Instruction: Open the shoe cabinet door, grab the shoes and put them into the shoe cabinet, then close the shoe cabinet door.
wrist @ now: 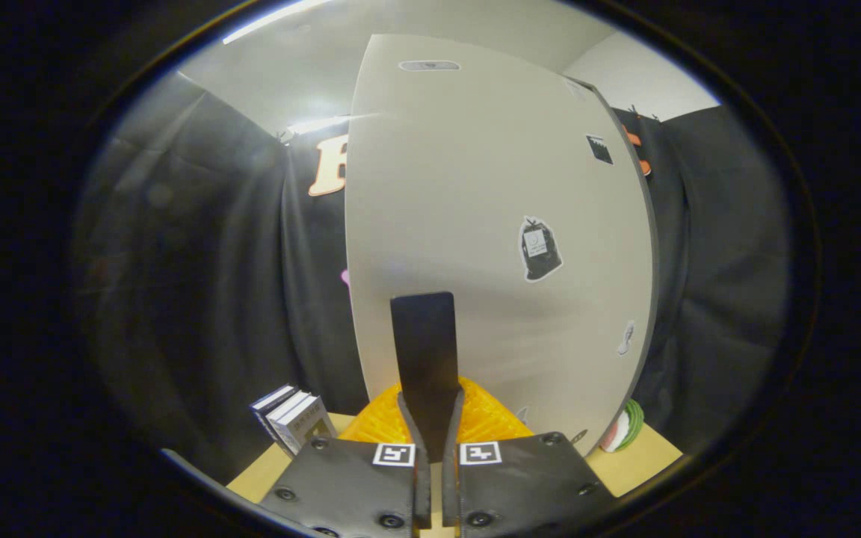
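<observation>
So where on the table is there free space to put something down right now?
Bare table shows by the striped thing, right of the cabinet, and a strip by the books. Between them it is crowded: the orange basket sits against the cabinet, just beyond the gripper, whose fingers stand closed together.

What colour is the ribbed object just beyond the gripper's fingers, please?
Bright orange; the ribbed object shows clearly in the gripper view, just beyond the shut gripper.

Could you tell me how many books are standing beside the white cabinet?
2 white-spined books stand side by side on the wooden table, left of the closed gripper and orange ribbed object; others may be hidden.
</observation>
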The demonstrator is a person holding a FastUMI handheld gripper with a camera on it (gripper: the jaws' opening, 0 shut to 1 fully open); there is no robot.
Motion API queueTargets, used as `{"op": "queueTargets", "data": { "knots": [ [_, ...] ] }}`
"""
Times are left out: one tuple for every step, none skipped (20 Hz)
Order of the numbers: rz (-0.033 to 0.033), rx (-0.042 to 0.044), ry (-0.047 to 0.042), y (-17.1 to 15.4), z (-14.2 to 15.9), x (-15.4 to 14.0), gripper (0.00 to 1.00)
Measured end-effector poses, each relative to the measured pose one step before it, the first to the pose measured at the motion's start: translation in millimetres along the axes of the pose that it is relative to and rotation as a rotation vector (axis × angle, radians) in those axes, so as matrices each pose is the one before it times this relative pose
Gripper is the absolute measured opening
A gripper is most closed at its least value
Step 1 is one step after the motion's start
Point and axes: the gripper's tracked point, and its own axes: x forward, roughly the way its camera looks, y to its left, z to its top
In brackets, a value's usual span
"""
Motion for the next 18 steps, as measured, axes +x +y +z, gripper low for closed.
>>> {"op": "queueTargets", "data": {
  "knots": [
    [-0.00166, 0.00083, -0.00132, -2.68, -0.02, -4.24, 0.07],
    [-0.00231, 0.00295, -0.00003, -2.36, -0.19, -5.34, 0.08],
    [-0.00180, 0.00427, -0.00046, -3.08, -1.21, -8.20, 0.07],
    [-0.00220, 0.00538, -0.00106, -2.67, 0.38, -4.94, 0.08],
    [-0.00475, 0.00304, -0.00265, -3.58, 0.48, -8.04, 0.08],
    [-0.00680, 0.00159, -0.00297, -3.55, 0.98, -5.72, 0.08],
    [-0.00595, -0.00032, -0.00220, -1.02, -1.10, -5.48, 0.08],
    [-0.00706, 0.00104, -0.00104, -2.50, -0.05, -5.24, 0.08],
    [-0.00726, -0.00033, -0.00066, -3.12, -0.61, -4.97, 0.08],
    [-0.00915, 0.00172, -0.00116, -2.42, 0.52, -4.58, 0.08],
    [-0.00989, 0.00172, 0.00312, -3.53, -0.62, -3.05, 0.08],
    [-0.00829, 0.00094, 0.00300, -2.20, 0.12, -3.55, 0.08],
    [-0.00696, 0.00309, 0.00117, -2.39, -0.22, -3.53, 0.08],
    [-0.00445, 0.00180, 0.00108, -3.15, 0.66, -4.94, 0.08],
    [-0.00383, 0.00055, 0.00326, -3.10, -1.17, -3.12, 0.08],
    [-0.00627, 0.00120, 0.00274, -3.12, -0.27, -2.34, 0.08],
    [-0.00607, -0.00229, 0.00161, -0.71, 0.24, -1.71, 0.08],
    [-0.00753, 0.00006, 0.00164, -1.49, 0.23, -1.51, 0.08]
  ]
}}
